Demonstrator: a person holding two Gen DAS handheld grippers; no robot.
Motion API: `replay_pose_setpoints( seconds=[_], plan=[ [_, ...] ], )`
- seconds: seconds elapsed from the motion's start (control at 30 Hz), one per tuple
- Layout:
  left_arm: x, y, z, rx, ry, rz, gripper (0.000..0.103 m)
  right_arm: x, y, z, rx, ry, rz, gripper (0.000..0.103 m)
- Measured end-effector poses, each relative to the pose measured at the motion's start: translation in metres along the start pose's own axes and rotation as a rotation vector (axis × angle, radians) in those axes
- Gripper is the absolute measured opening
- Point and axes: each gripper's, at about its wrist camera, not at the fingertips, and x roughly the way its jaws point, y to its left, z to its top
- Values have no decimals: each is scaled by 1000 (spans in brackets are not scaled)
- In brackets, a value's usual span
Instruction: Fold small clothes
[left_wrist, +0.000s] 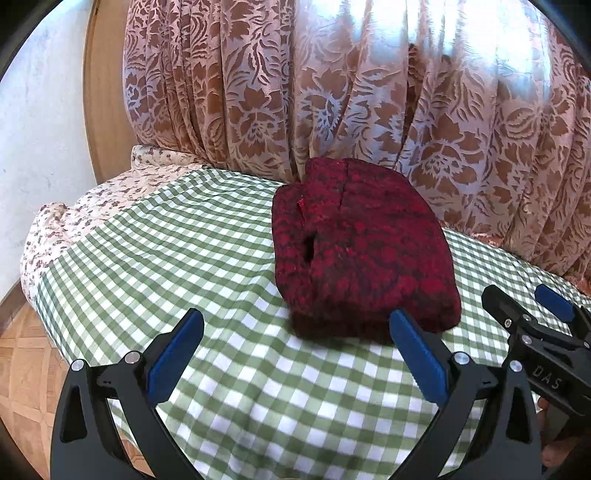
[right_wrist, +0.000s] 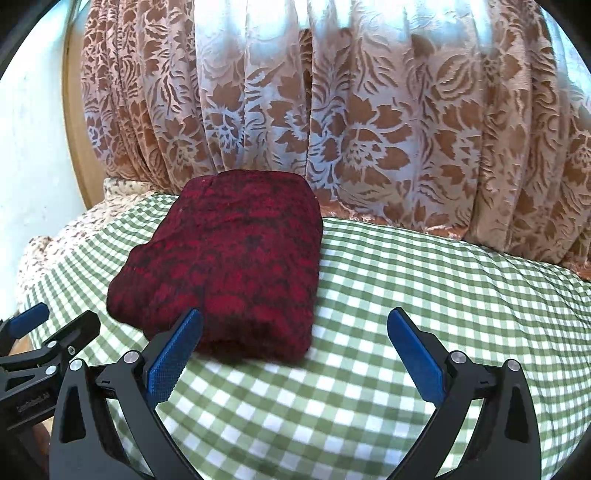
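Note:
A dark red patterned garment (left_wrist: 364, 251) lies folded into a thick rectangular bundle on the green-and-white checked cloth (left_wrist: 184, 251), near the curtain. My left gripper (left_wrist: 295, 325) is open, its blue pads wide apart just short of the bundle's near edge, with nothing between them. The right gripper (left_wrist: 524, 306) shows at the right edge of this view, also open. In the right wrist view the same garment (right_wrist: 229, 258) sits ahead and to the left, and my right gripper (right_wrist: 295, 325) stands open and empty over the checked cloth (right_wrist: 424, 277). The left gripper (right_wrist: 55, 317) appears at lower left.
A brown floral curtain (left_wrist: 332, 92) hangs close behind the bed. A flower-printed quilt (left_wrist: 74, 221) covers the bed's left end, with a wooden frame (left_wrist: 99, 110) and white wall beyond. Parquet floor (left_wrist: 22, 350) lies at lower left.

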Motion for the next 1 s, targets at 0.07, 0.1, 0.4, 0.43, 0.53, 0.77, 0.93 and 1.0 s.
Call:
replay_pose_setpoints(
  seconds=[0.07, 0.1, 0.4, 0.43, 0.53, 0.77, 0.93, 1.0],
  plan=[
    [-5, 0, -4, 0, -3, 0, 101, -5, -1, -4, 2, -4, 1, 99],
    [-7, 1, -5, 1, -3, -1, 101, -8, -2, -6, 2, -6, 1, 99],
    [-23, 3, -14, 4, -25, 24, 101, -22, 0, -22, 3, -17, 2, 99],
    [-24, 4, -14, 3, -26, 23, 101, -22, 0, -22, 3, -15, 6, 99],
    [-26, 4, -14, 6, -31, 27, 101, -24, 2, -24, -4, -16, 10, 99],
    [-29, 5, -15, 6, -34, 30, 101, -28, 6, -24, -8, -29, 16, 99],
    [-28, 5, -15, 9, -34, 28, 101, -29, 6, -24, 1, -29, 16, 99],
    [-30, 6, -14, 9, -34, 31, 101, -29, 6, -24, -1, -28, 17, 99]
  ],
)
